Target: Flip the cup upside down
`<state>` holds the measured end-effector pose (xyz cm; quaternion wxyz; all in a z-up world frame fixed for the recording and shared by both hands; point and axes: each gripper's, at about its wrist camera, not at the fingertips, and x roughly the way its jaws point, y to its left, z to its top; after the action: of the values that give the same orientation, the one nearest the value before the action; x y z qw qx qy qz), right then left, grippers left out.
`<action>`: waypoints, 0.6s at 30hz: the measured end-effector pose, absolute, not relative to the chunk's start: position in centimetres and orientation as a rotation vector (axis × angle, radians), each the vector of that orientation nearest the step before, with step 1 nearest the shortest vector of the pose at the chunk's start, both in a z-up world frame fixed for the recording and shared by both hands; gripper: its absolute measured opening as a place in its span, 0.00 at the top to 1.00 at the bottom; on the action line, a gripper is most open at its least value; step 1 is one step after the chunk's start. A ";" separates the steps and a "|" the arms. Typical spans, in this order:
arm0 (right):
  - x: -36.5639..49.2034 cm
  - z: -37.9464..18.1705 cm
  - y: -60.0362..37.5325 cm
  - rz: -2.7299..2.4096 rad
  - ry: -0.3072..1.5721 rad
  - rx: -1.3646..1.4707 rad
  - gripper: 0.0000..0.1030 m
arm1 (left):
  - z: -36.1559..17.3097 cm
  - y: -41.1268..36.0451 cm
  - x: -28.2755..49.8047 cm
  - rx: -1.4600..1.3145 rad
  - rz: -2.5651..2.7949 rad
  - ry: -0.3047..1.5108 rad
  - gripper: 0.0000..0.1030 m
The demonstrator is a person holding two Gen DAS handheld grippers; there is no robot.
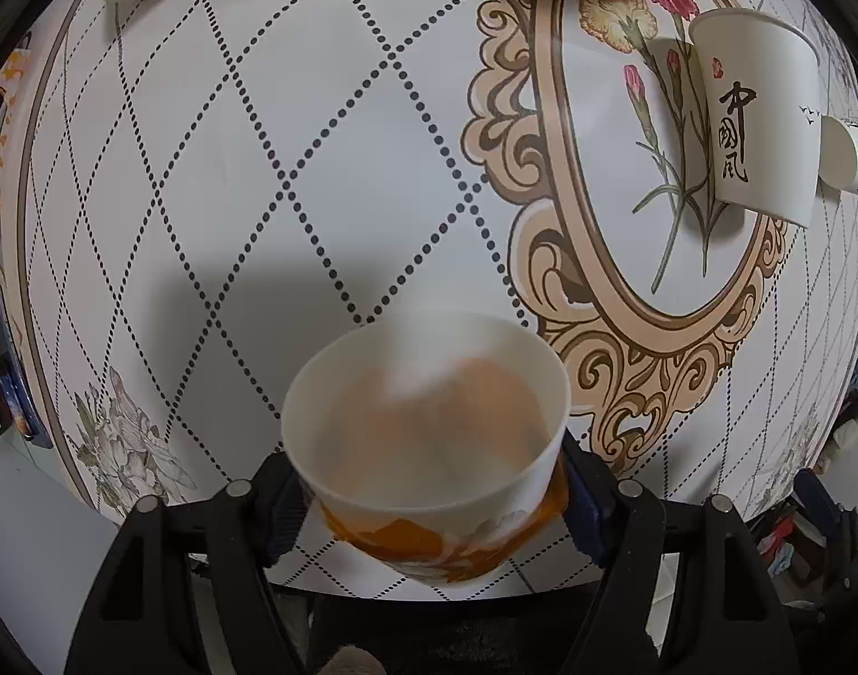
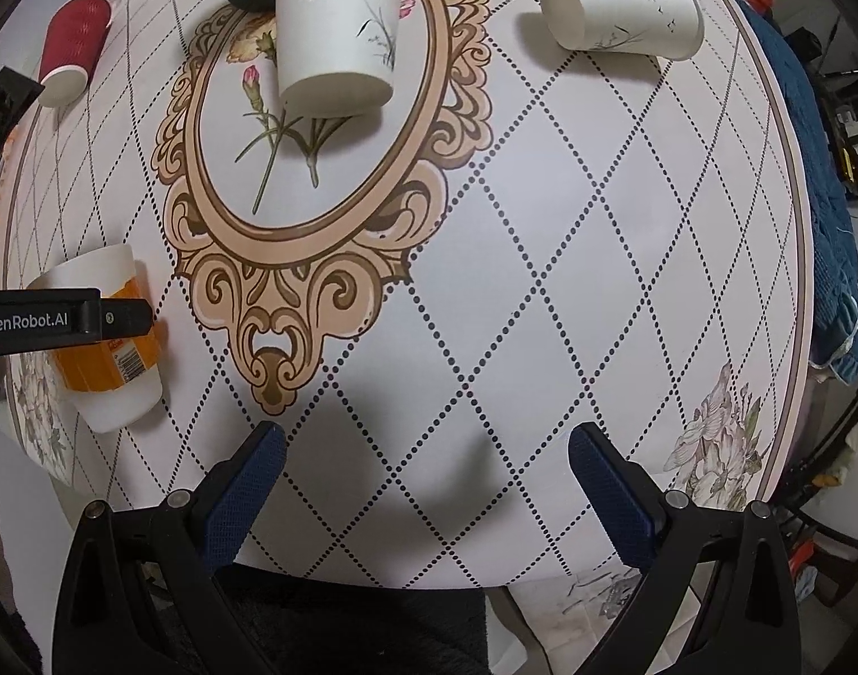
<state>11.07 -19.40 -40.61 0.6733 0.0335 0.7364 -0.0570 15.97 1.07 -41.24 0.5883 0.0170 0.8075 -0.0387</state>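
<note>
My left gripper (image 1: 429, 506) is shut on an orange-and-white paper cup (image 1: 426, 439), held above the table with its open mouth facing the camera. The same cup (image 2: 111, 349) shows at the left of the right wrist view, clamped by the left gripper's black finger (image 2: 63, 318), its mouth pointing up and away and its base toward the table's near edge. My right gripper (image 2: 426, 484) is open and empty over the near part of the table.
A white cup with calligraphy (image 1: 758, 118) (image 2: 336, 28) stands upside down on the oval flower motif. Another white cup (image 2: 623, 8) lies on its side at the far right. A red cup (image 2: 72, 50) lies at the far left. The round table's edge (image 2: 789, 236) curves right.
</note>
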 end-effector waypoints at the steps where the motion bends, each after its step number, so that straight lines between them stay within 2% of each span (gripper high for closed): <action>1: 11.0 -40.6 -19.2 -0.131 1.656 0.078 0.01 | -41.2 1.1 16.1 0.037 -0.091 1.881 0.27; 2: 11.0 -40.6 -19.3 -0.133 1.654 0.081 0.01 | -41.3 1.0 16.0 0.040 -0.093 1.884 0.19; 4: 10.9 -40.6 -19.3 -0.137 1.650 0.084 0.01 | -41.3 0.8 16.7 0.047 -0.092 1.884 0.09; 18: 11.7 -39.1 -18.6 -0.147 1.635 0.099 0.01 | -37.7 1.9 17.8 0.037 -0.103 1.835 0.08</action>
<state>11.70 -18.58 -39.15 0.6805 0.0442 0.7285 -0.0657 17.80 1.86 -37.70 0.6065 0.0162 0.7937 -0.0447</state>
